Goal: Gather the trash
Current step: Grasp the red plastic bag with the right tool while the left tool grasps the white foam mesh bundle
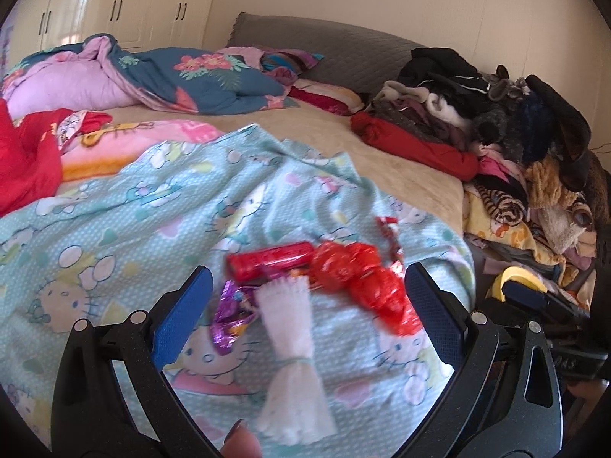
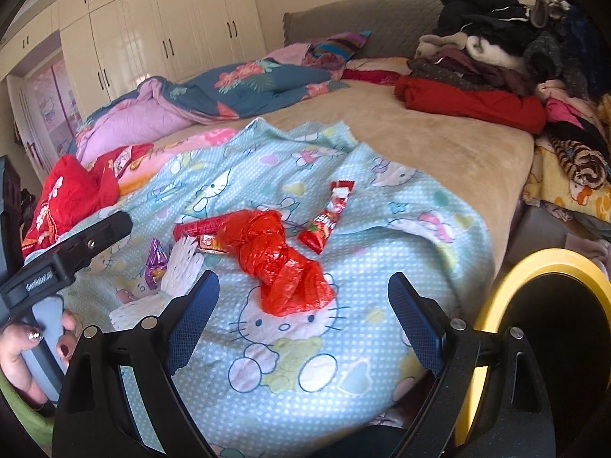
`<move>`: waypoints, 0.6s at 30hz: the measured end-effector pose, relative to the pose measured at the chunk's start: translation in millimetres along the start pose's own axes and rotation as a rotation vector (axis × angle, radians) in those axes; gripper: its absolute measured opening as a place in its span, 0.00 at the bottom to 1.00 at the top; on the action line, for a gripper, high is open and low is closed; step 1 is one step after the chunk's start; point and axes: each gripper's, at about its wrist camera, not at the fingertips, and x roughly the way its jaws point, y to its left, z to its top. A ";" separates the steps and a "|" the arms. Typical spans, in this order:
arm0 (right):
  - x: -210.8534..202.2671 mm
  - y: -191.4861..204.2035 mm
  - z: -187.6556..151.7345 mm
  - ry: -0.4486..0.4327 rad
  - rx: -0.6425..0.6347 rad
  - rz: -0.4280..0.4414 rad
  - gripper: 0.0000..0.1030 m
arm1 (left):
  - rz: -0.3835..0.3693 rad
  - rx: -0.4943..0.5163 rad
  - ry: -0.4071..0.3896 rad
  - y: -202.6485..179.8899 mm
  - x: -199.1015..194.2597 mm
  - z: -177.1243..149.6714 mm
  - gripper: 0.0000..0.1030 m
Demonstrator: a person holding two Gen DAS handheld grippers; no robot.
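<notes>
From the left wrist, the left gripper (image 1: 307,297) hangs over a pale blue cartoon-cat blanket (image 1: 126,221) with its blue-padded jaws spread wide and nothing pinched. Between and just past the pads lies a small scatter of trash: a white foam net sleeve (image 1: 292,347), tied at its waist with a thin band and flared at both ends, reaches toward the camera; a crumpled purple foil wrapper (image 1: 231,315) lies just left of it; a red cylindrical wrapper (image 1: 269,265) lies crosswise behind it; and a knotted, glossy red plastic bag (image 1: 362,282) stretches to the right, near the right pad. A thin red snack packet (image 1: 389,240) lies just behind the bag. From the right wrist, the right gripper (image 2: 303,305) is likewise spread and empty, with the red plastic bag (image 2: 284,263) lying twisted between and beyond its pads. The red snack packet (image 2: 328,217) lies just right of the bag, apart from it. A yellow-rimmed bin (image 2: 508,286) stands at the right edge, beside the bed.
</notes>
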 end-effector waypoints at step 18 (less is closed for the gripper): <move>96.3 15.0 6.1 0.233 -0.028 -0.006 0.79 | -0.047 0.037 0.171 8.4 16.1 -45.0 0.87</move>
